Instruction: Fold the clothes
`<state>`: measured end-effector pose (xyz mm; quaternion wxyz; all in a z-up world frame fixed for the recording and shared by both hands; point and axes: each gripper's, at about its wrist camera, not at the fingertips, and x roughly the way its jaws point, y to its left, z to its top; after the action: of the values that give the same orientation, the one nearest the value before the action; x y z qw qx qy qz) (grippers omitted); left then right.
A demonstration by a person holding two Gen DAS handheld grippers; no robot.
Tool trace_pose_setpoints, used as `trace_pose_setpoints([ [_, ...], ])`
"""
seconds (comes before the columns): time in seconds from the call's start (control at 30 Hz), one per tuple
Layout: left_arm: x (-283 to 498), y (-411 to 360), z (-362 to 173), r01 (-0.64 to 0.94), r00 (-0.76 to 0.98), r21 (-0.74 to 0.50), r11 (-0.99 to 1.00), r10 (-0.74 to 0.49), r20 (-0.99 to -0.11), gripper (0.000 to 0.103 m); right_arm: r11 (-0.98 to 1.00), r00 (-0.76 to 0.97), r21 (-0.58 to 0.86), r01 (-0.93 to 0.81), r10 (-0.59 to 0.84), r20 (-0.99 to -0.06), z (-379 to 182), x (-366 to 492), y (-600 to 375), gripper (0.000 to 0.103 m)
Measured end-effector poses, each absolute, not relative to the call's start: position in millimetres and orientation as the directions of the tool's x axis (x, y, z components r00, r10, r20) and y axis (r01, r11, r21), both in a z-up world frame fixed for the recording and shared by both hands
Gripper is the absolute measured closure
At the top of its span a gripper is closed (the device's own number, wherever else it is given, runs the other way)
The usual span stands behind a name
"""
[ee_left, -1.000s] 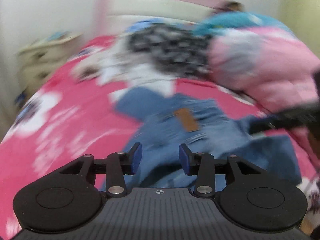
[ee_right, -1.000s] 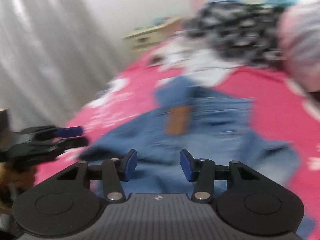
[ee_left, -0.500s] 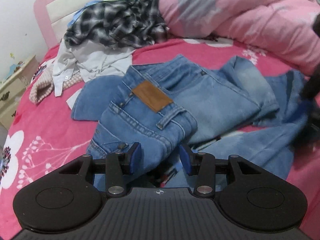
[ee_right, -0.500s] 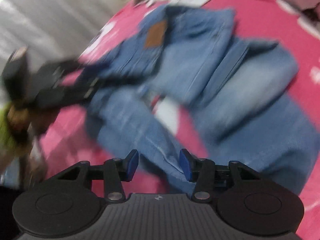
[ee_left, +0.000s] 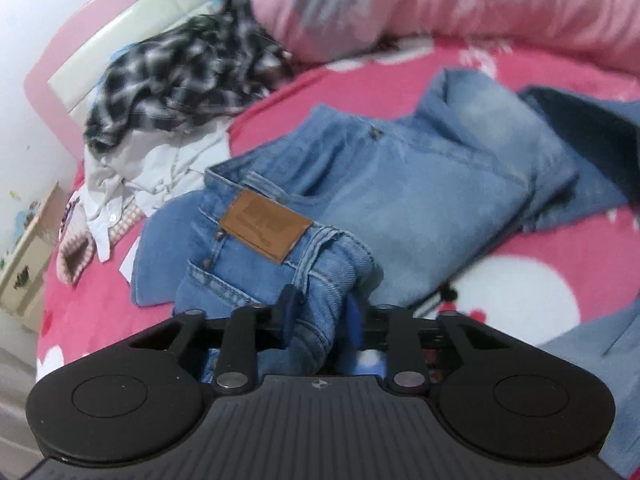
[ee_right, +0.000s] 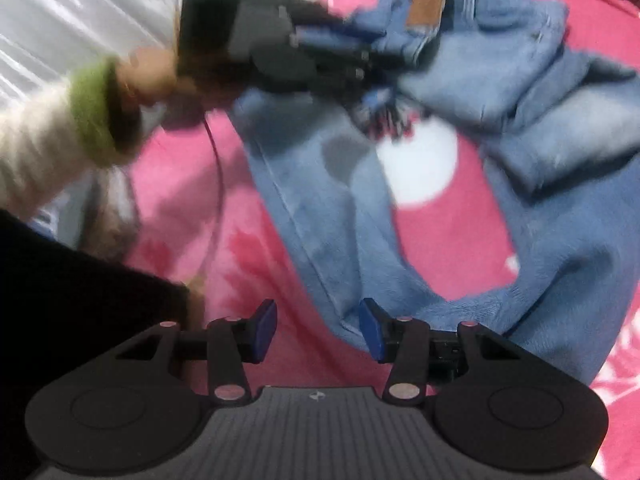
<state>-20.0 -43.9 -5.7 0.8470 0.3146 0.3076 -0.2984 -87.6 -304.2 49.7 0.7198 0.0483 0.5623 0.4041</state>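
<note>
Crumpled blue jeans [ee_left: 420, 196] with a brown leather patch [ee_left: 266, 228] lie on the pink flowered bedsheet [ee_left: 520, 292]. My left gripper [ee_left: 320, 316] is closing on a bunched fold of the jeans' waistband, and the denim fills the gap between its blue pads. In the right wrist view the left gripper [ee_right: 360, 68] shows at the waistband end of the jeans [ee_right: 520, 92], held by a hand with a green cuff [ee_right: 92, 108]. My right gripper [ee_right: 318, 330] stands open just above the hem of one jeans leg [ee_right: 340, 232], with nothing pinched between its pads.
A heap of clothes lies near the headboard: a black-and-white plaid shirt [ee_left: 172, 76] over a white shirt [ee_left: 160, 164]. A pink duvet [ee_left: 460, 4] is piled at the back right. A cream nightstand [ee_left: 24, 264] stands left of the bed, and a grey curtain [ee_right: 80, 20] hangs beyond it.
Both grippers dropped toward the jeans. The left one rolled, moved onto the waistband and narrowed its jaws around the denim. The right one swung down toward the leg hem, jaws unchanged.
</note>
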Motion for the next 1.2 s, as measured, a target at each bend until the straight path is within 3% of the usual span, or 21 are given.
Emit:
trace_pose_setpoints([
  [0.17,-13,-15,27,0.624,0.655,0.189,0.758,-0.376,-0.655,0.093,0.675,0.262,0.578,-0.459,0.724,-0.639,103,-32,-344,0.044],
  [0.3,17,25,48,0.465,0.696,-0.053,0.883,-0.403,-0.595,0.094,0.781,0.457,0.522,-0.343,0.624,-0.634,101,36,-356,0.034],
  [0.37,33,51,55,0.356,0.725,-0.170,0.919,-0.387,-0.570,0.094,0.790,0.462,0.534,-0.302,0.611,-0.643,86,73,-357,0.031],
  [0.57,66,88,54,0.186,0.769,-0.197,0.963,-0.267,-0.581,0.092,0.856,0.464,0.491,-0.162,0.506,-0.727,30,151,-344,0.031],
  [0.67,81,96,44,0.164,0.760,-0.216,0.963,-0.263,-0.595,0.089,0.827,0.442,0.550,-0.114,0.538,-0.717,3,169,-345,0.031],
  [0.8,104,113,33,0.173,0.728,-0.293,0.940,-0.322,-0.605,0.071,0.764,0.434,0.635,-0.115,0.614,-0.659,-16,177,-349,0.041],
  [1.03,120,140,14,0.205,0.646,-0.470,0.859,-0.480,-0.594,0.058,0.720,0.451,0.668,-0.189,0.668,-0.592,-17,182,-352,0.053],
  [1.1,118,143,9,0.233,0.624,-0.504,0.832,-0.525,-0.578,0.050,0.726,0.452,0.656,-0.206,0.666,-0.594,-14,178,-352,0.058],
  [1.2,115,141,3,0.256,0.597,-0.526,0.811,-0.560,-0.574,0.049,0.725,0.483,0.637,-0.261,0.670,-0.564,-4,169,-353,0.072],
])
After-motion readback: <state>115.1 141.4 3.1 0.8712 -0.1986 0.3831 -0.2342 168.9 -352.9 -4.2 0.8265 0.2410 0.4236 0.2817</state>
